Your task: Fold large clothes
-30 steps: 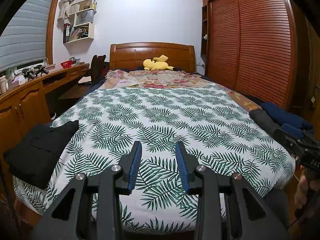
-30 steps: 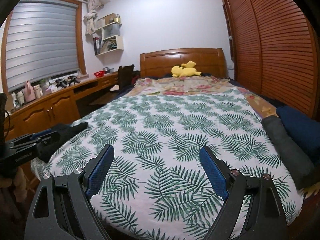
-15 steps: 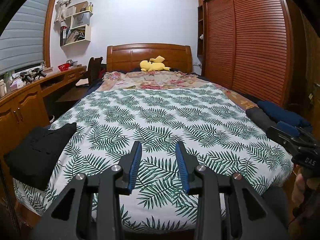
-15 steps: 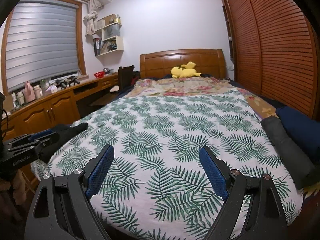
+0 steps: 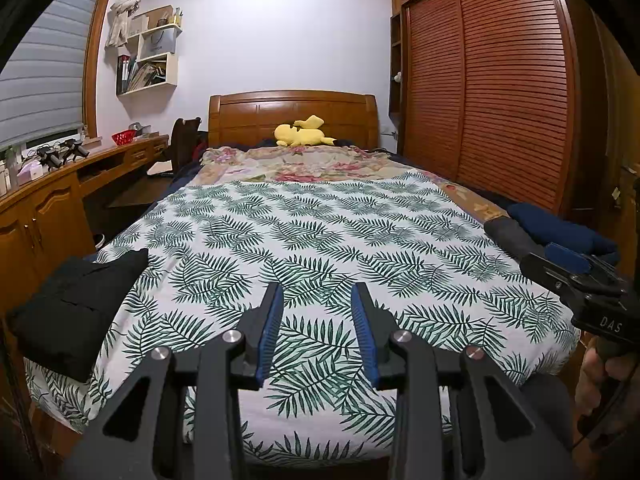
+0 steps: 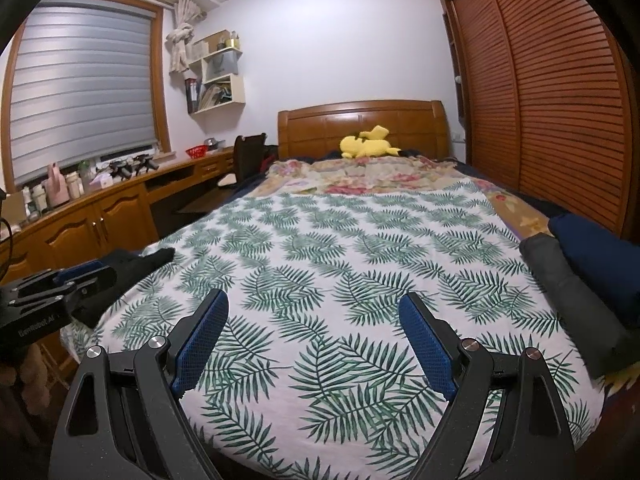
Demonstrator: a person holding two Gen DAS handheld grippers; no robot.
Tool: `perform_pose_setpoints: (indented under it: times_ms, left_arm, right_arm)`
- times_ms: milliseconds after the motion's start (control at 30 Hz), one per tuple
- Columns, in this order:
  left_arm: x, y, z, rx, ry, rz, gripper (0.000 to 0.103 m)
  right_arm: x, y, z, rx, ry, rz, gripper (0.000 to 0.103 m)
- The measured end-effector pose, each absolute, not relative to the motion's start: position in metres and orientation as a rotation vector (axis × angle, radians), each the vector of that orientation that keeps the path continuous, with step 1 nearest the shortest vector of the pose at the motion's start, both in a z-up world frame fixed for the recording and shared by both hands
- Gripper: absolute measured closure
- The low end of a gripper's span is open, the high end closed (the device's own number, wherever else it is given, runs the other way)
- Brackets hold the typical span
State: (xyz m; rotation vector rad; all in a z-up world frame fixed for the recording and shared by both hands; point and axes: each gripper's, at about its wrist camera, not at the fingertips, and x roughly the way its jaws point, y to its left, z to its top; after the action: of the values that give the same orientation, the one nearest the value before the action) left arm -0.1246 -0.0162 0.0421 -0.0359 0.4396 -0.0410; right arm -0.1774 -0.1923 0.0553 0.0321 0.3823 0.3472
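Folding looks unstarted or between garments: black garment (image 5: 76, 312) lies folded, grey roll (image 6: 576, 300) and navy bundle (image 6: 600, 260) wait. Left gripper (image 5: 317, 332) is narrowly parted and empty; right gripper (image 6: 314, 344) gapes wide, empty.

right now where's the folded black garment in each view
Left wrist view: the folded black garment lies at the left edge of the picture, on the near left corner of the bed.
Right wrist view: it sits at mid-left, partly hidden behind the left gripper.
Shared landmark: the yellow plush toy by the headboard.
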Motion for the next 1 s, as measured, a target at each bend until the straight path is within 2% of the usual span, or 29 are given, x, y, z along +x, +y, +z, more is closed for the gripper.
perform_pose_setpoints:
  times_ms: [1000]
  left_arm:
    - [-0.132,-0.027,0.048,-0.028,0.434,-0.065,0.069]
  right_arm:
    - [-0.182,-0.193,0.060,0.035,0.375,0.337,0.014]
